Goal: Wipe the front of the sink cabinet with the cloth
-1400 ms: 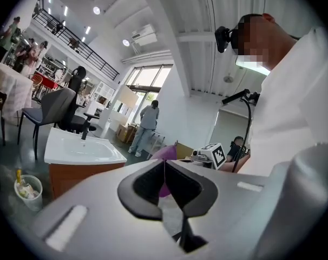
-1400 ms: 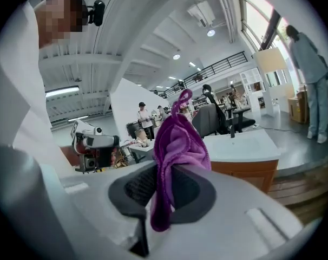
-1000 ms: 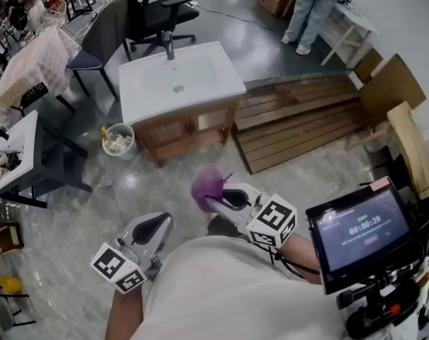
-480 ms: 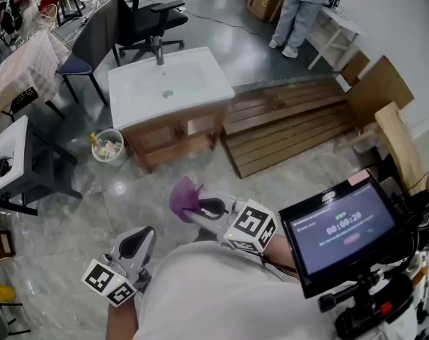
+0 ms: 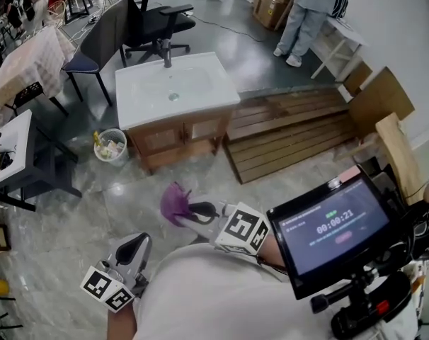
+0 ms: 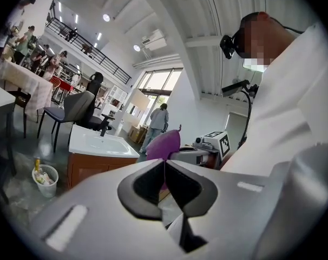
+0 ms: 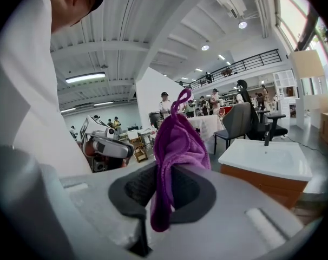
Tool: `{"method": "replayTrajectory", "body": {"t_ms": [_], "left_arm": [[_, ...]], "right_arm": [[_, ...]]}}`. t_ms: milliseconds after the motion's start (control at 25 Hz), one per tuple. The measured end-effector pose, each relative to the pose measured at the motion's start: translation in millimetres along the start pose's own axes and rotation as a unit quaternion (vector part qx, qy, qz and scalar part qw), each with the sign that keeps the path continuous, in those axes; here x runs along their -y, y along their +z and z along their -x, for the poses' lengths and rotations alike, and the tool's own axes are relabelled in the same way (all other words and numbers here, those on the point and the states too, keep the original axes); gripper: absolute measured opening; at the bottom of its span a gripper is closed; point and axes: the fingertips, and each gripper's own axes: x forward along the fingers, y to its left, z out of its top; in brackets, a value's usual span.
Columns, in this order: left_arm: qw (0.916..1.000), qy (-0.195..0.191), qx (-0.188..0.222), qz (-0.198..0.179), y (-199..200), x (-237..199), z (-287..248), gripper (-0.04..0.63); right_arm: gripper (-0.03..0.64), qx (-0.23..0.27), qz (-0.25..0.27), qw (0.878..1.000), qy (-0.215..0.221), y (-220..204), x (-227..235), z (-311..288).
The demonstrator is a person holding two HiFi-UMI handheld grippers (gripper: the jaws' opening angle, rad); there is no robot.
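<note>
Grey polished floor of a workshop hall, on which the sink cabinet is seen standing, with a waste bin just beside it. The purple cloth is clamped between the jaws of the right gripper, well apart from the cabinet front. The left gripper is held lower, its jaws pressed together on nothing.

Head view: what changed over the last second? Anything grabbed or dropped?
The right gripper carrying the purple cloth drifted left in frame. It went from below the right end of the sink cabinet to roughly below its middle. The left gripper sank lower-left. Nothing grabbed or released: right stays shut on the cloth, left shut and empty. The cloth still hasn't reached the cabinet.
</note>
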Motion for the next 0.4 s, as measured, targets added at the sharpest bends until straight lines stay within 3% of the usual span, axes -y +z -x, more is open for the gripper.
{"method": "replayTrajectory", "body": {"t_ms": [400], "left_arm": [[0.9998,0.017,0.011,0.006,1,-6,16,0.012]], "right_arm": [[0.055,-0.009,0.010,1.000,0.022,5,-13,-13]]}}
